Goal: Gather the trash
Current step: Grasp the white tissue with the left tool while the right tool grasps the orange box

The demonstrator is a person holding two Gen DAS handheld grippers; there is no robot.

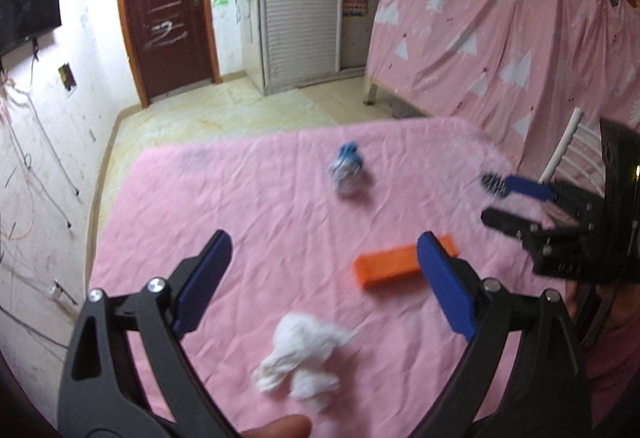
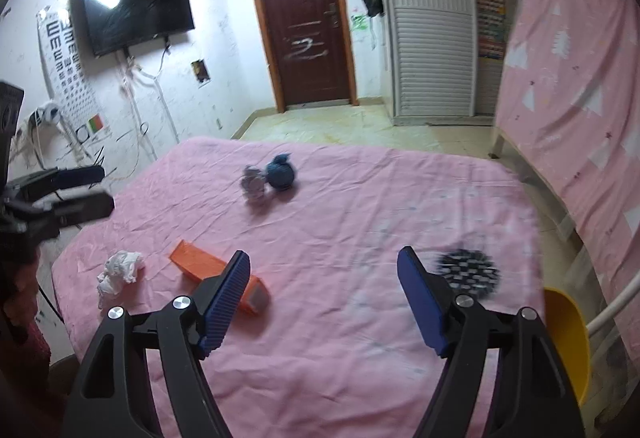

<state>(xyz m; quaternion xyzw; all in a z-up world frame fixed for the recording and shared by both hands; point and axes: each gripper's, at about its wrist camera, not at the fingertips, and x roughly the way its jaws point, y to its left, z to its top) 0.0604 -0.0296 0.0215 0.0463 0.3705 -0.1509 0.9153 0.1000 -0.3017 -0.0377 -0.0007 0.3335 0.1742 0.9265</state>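
Note:
A crumpled white tissue (image 1: 302, 356) lies on the pink-covered table (image 1: 260, 198), low between the fingers of my open, empty left gripper (image 1: 324, 248). It also shows in the right wrist view (image 2: 120, 272) at the table's left. An orange box (image 1: 400, 264) lies just past the left gripper's right finger; in the right wrist view the box (image 2: 208, 270) sits partly behind the left finger of my open, empty right gripper (image 2: 324, 262). A crumpled blue-and-silver wrapper (image 1: 346, 168) lies farther back, and also appears in the right wrist view (image 2: 270, 178).
A black-and-white patterned disc (image 2: 468, 272) lies on the table at the right. A yellow container (image 2: 568, 338) stands off the table's right edge by a white chair rail (image 1: 560, 154). A pink-curtained bunk bed (image 1: 520, 38), a door (image 2: 306, 22) and a wall TV (image 2: 136, 6) surround the floor.

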